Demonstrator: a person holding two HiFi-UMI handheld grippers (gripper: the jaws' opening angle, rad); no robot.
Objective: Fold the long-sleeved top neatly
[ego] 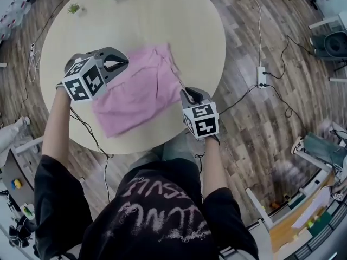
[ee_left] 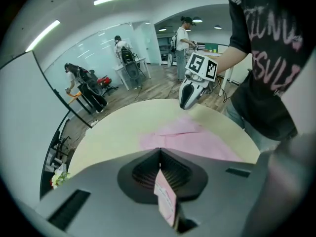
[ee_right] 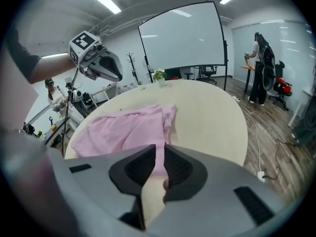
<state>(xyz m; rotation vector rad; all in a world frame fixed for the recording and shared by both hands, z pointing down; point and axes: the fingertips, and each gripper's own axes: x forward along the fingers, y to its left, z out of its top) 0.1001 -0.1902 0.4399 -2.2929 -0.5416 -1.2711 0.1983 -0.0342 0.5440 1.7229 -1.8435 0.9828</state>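
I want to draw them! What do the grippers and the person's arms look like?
The left gripper and right gripper are grey and pointed, with dark ribbed fingers. Each carries a white cube with black square markers. A black cable hangs from the left one. The person wears a black short-sleeved T-shirt with pink letters.

Top (ego: 142, 91) on table (ego: 162, 15), between left tongs (ego: 124, 64) and right tongs (ego: 187, 94)
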